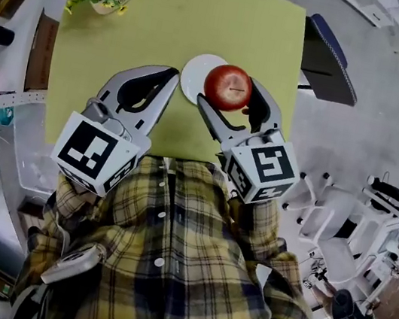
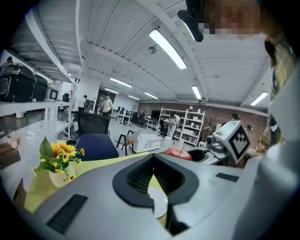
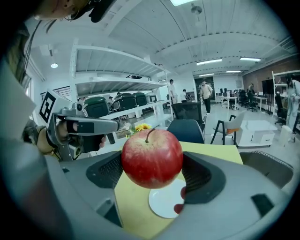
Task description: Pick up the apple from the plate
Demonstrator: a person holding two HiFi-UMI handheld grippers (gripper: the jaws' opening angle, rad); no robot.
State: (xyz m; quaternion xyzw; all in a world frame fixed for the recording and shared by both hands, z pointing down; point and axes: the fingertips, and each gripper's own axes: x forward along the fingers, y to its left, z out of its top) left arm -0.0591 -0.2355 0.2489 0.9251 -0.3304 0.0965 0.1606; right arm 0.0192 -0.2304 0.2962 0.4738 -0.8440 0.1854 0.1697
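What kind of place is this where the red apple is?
Probably a big open lab or workshop office: white storage racks along the back, office chairs, long ceiling strip lights, and people standing about far off.

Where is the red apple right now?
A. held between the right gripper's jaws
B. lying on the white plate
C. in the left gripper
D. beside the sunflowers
A: the right gripper's jaws press on both sides of the apple, and the white plate lies bare below it.
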